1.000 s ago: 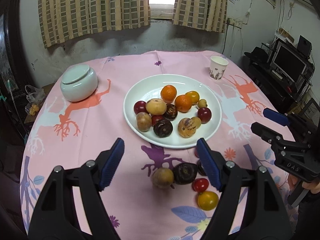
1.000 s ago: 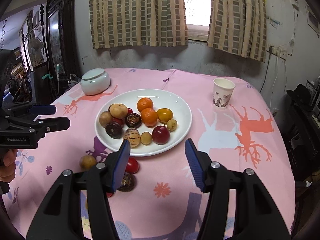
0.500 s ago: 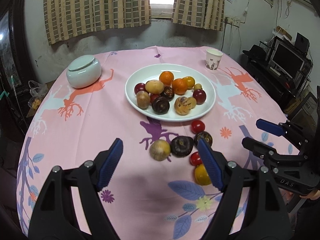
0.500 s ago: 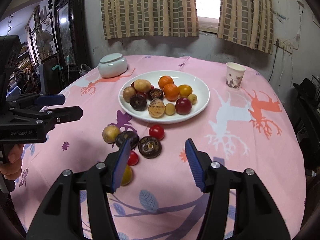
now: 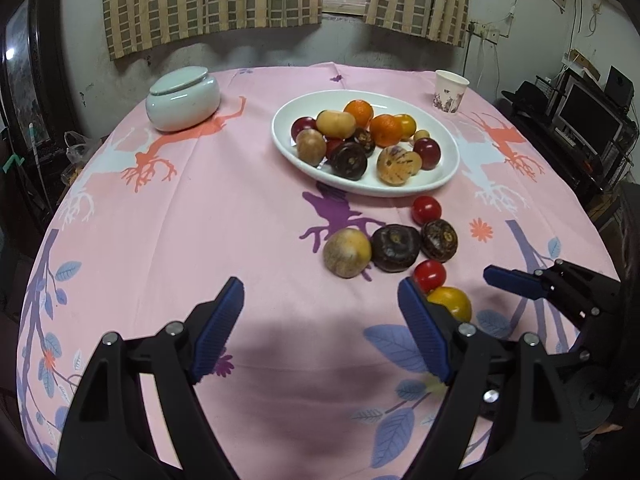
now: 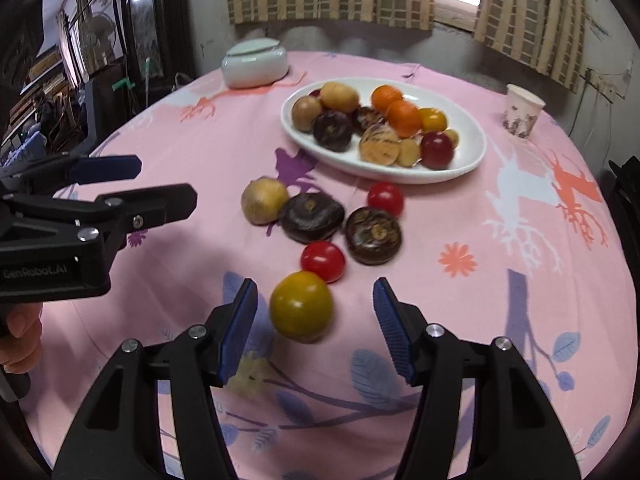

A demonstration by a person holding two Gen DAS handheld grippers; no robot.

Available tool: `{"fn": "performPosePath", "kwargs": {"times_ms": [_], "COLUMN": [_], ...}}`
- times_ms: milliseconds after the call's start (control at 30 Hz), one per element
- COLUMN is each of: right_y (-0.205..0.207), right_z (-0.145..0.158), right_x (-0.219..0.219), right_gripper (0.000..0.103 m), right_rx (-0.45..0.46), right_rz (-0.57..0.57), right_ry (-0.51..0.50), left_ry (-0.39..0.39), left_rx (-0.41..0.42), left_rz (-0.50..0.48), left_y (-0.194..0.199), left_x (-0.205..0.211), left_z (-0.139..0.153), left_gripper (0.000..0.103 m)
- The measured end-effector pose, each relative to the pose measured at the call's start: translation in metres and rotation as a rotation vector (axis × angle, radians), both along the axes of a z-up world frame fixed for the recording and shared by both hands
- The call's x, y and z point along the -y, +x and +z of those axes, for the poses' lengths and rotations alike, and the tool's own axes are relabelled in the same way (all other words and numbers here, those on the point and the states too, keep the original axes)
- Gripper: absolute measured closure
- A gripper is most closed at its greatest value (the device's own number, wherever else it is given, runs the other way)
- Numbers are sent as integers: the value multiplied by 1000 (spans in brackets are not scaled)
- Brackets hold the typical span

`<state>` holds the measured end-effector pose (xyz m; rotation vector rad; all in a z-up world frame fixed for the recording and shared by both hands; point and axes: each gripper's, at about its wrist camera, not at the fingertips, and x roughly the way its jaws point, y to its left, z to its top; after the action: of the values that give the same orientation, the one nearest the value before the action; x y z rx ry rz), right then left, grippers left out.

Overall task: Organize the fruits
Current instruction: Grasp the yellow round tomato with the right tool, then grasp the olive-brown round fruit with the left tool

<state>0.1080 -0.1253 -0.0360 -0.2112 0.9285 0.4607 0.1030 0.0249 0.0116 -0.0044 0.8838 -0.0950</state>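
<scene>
The round bench (image 5: 200, 208) wears a pink cloth. Toward its far edge sits a big white plate (image 6: 472, 160), already piled with fruit. Six loose fruits lie in a bunch between the plate and the near edge — a tan round one (image 6: 264, 200), two dark brown ones (image 6: 312, 216), two little red tomatoes (image 6: 323, 261), and a yellow tomato (image 6: 301, 306) nearest the near edge.

The right hand-held gripper (image 6: 316, 320) is coming down at the yellow tomato. Its jaws are opening, and the tomato sits just ahead of them, closer to the left pad, with nothing pinched yet. I think it should slide a bit so the tomato is in the middle, then squeeze softly — tomatoes roll and squash easily, and a red one is touching it.

The left hand-held gripper (image 5: 320, 328) hangs over bare cloth by the near edge, jaws opening wide, holding nothing.
</scene>
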Motion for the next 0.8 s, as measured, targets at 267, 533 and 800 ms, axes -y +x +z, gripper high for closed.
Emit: {"fn": "performPosePath", "kwargs": {"times_ms": [267, 533, 800], "right_y": [13, 14, 17], "right_z": [-22, -15, -5], "right_x": [-6, 15, 44], "right_gripper": [62, 64, 64], "right_rx": [-64, -65, -70], "right_rz": [-14, -28, -64], "right_ry": [-20, 51, 128], "left_ry": [4, 54, 92], "left_rx": [-26, -66, -100], "left_rz": [-5, -58, -77], "left_y": [8, 23, 51], "left_x": [-10, 9, 21], "left_z": [-14, -35, -52], "left_gripper": [22, 22, 23]}}
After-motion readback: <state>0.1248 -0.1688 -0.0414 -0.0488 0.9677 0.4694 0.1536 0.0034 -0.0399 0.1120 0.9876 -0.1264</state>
